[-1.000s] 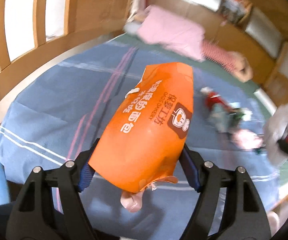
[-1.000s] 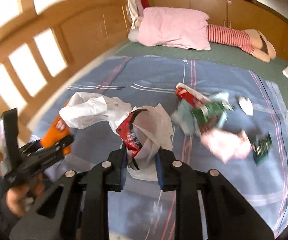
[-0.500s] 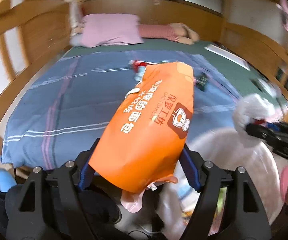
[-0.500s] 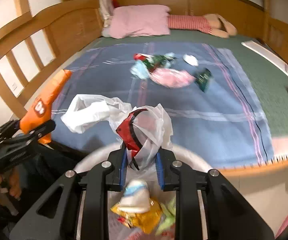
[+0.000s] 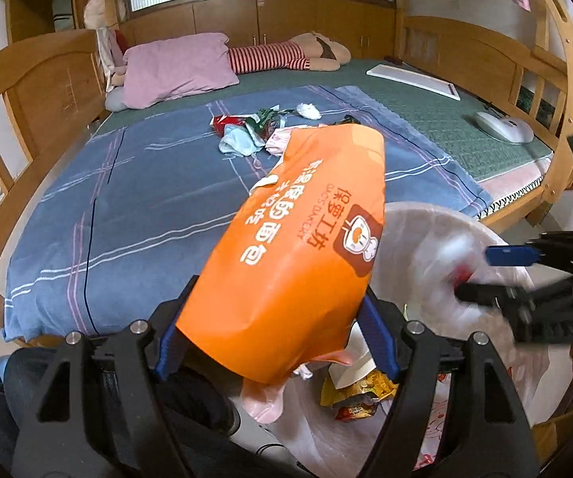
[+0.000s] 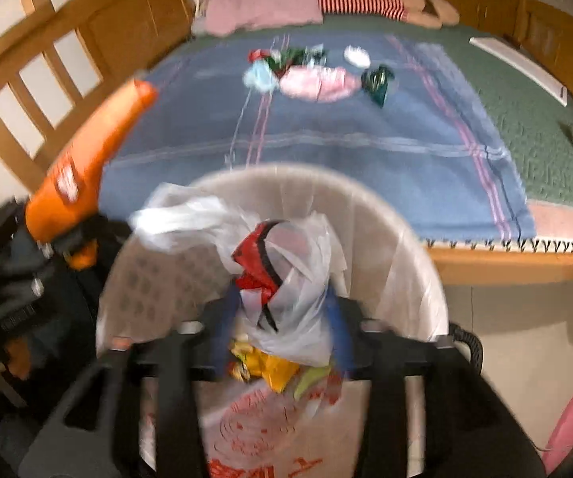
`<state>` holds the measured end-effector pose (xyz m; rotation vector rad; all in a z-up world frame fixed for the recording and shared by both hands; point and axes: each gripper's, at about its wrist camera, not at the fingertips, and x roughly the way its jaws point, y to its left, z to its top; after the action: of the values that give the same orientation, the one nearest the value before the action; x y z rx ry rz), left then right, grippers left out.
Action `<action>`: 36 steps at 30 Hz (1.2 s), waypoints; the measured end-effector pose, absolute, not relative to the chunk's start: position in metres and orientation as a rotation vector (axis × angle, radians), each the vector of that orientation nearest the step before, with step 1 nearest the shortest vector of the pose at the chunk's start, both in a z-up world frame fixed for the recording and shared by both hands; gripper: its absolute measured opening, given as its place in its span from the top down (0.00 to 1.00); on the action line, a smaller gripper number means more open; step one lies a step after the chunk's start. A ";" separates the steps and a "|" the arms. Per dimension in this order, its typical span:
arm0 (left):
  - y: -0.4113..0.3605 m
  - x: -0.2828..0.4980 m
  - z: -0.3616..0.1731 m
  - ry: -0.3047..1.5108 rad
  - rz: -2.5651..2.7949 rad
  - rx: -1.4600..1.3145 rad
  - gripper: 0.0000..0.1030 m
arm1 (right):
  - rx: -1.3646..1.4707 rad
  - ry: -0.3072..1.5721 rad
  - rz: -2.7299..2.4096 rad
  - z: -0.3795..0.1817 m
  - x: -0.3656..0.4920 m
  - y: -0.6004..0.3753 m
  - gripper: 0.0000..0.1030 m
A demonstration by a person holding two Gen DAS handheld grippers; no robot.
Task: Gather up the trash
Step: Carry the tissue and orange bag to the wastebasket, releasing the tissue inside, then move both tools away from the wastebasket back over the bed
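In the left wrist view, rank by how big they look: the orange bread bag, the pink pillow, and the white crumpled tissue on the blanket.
1. Orange bread bag, inflated by nearness to the camera.
2. Pink pillow.
3. White crumpled tissue.

Left gripper (image 5: 276, 342) at 6 o'clock of its view, bread bag (image 5: 298, 247) clamped between its fingers, reaching toward 12. Trash bin (image 5: 426, 223) at 4 o'clock, just beside the bed (image 5: 127, 207); right gripper (image 5: 481, 275) over the bin at 3. In the right wrist view, right gripper (image 6: 282, 332) at 6, jaws opening, plastic bag (image 6: 286, 279) between them above the bin (image 6: 414, 255). Wrappers (image 6: 262, 366) inside the bin. Litter pile (image 6: 310, 75) on the blanket (image 6: 326, 131) at 12; pillow (image 6: 262, 0) behind it.
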<state>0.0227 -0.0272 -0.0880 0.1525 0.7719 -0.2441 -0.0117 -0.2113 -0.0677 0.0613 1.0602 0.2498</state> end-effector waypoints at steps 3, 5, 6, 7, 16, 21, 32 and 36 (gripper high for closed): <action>-0.024 0.025 -0.091 0.790 -0.242 0.133 0.28 | 0.047 1.041 0.248 -0.062 -0.015 -0.212 0.23; -0.023 0.030 -0.093 0.800 -0.248 0.130 0.28 | 0.061 1.012 0.229 -0.051 -0.016 -0.219 0.23; -0.024 0.031 -0.093 0.802 -0.252 0.132 0.28 | 0.069 0.988 0.208 -0.046 -0.018 -0.223 0.23; -0.026 0.031 -0.094 0.806 -0.263 0.137 0.28 | 0.079 0.950 0.174 -0.039 -0.019 -0.227 0.23; -0.082 -0.003 -0.111 0.804 -0.516 0.366 0.10 | 0.270 0.630 0.092 0.012 -0.043 -0.259 0.17; -0.077 -0.003 -0.110 0.786 -0.467 0.374 0.07 | 0.287 0.662 0.100 0.002 -0.033 -0.254 0.15; -0.004 0.040 -0.086 0.721 -0.127 0.170 0.07 | 0.370 0.733 0.067 -0.019 -0.010 -0.255 0.10; 0.033 0.064 -0.090 0.786 -0.030 0.061 0.07 | 0.386 0.791 0.093 -0.027 0.007 -0.245 0.10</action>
<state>0.0640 0.0333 -0.0899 0.0606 0.7855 -0.0301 0.0074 -0.2445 -0.0273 0.3863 0.7905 0.0930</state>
